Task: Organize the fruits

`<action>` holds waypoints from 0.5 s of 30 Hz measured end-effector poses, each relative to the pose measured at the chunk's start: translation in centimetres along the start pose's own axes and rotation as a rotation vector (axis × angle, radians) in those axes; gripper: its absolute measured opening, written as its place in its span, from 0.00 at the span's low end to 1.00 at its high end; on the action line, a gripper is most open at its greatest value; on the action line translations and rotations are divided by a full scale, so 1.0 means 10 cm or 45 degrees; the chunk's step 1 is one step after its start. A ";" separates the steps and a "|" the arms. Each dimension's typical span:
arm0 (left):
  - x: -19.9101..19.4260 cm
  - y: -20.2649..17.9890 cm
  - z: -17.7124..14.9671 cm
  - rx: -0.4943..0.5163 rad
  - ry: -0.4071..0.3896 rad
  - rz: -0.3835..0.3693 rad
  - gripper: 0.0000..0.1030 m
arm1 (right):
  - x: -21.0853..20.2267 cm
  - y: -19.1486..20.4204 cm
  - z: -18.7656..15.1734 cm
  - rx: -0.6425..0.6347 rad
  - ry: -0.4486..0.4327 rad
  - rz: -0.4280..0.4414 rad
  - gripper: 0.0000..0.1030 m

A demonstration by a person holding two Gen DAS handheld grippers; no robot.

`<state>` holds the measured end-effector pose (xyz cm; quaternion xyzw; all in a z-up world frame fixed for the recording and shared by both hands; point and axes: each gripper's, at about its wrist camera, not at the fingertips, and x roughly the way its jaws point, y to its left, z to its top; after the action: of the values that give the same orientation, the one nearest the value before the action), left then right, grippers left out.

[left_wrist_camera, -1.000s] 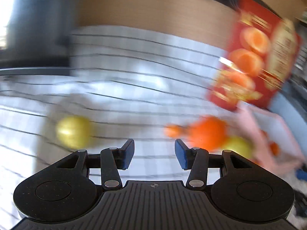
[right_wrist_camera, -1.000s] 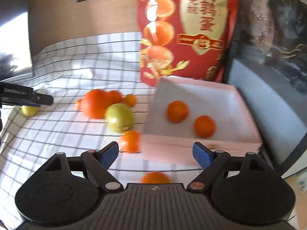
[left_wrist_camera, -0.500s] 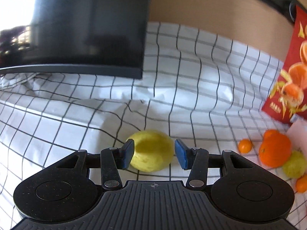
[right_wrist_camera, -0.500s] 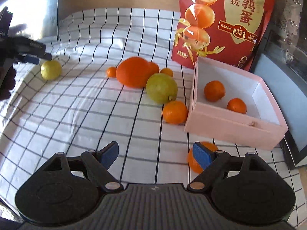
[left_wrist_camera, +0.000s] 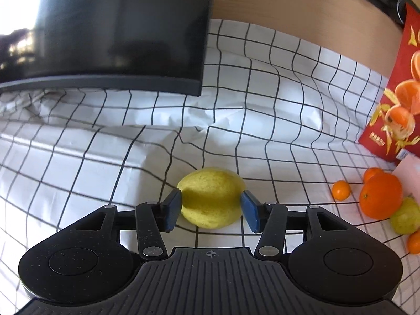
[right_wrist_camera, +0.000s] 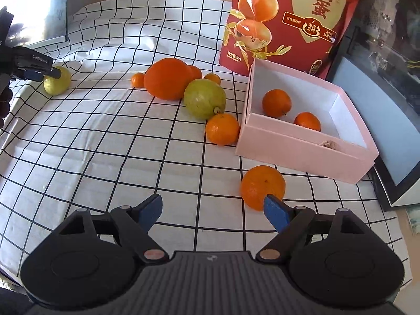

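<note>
A yellow lemon (left_wrist_camera: 210, 197) lies on the checked cloth between the pads of my left gripper (left_wrist_camera: 211, 210), whose jaws are opening; the pads stand right at its two sides. The right wrist view shows the same lemon (right_wrist_camera: 57, 80) at far left with the left gripper (right_wrist_camera: 34, 65) at it. My right gripper (right_wrist_camera: 212, 210) is open and holds nothing. An orange (right_wrist_camera: 262, 186) rests just beyond its right fingertip. The pink box (right_wrist_camera: 302, 155) holds two oranges (right_wrist_camera: 277, 102).
A big orange (right_wrist_camera: 168, 78), a green fruit (right_wrist_camera: 204, 102), an orange (right_wrist_camera: 221, 128) and small mandarins (right_wrist_camera: 137, 80) cluster left of the box. A red snack bag (right_wrist_camera: 288, 13) stands behind it. A dark monitor (left_wrist_camera: 105, 26) is at back left, a framed panel (right_wrist_camera: 380, 144) at right.
My left gripper swung left from the orange cluster to the lemon, and its jaws widened around it. My right gripper came lower and closer to the near orange, still open.
</note>
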<state>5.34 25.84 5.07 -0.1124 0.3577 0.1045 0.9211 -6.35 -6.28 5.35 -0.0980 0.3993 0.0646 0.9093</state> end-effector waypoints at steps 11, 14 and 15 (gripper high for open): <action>-0.02 0.18 -0.12 -0.046 0.030 -0.124 0.48 | 0.04 0.18 -0.03 -0.060 0.027 0.039 0.82; -0.21 0.11 -0.05 0.013 -0.086 -0.150 0.48 | 0.04 0.20 -0.03 -0.080 0.019 0.039 0.82; -0.26 0.10 -0.02 0.033 -0.125 -0.149 0.48 | 0.05 0.20 -0.03 -0.081 0.015 0.039 0.82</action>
<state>3.05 26.43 6.54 -0.1159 0.3062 0.0513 0.9435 -6.63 -4.42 4.59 -0.1210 0.4040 0.0904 0.9022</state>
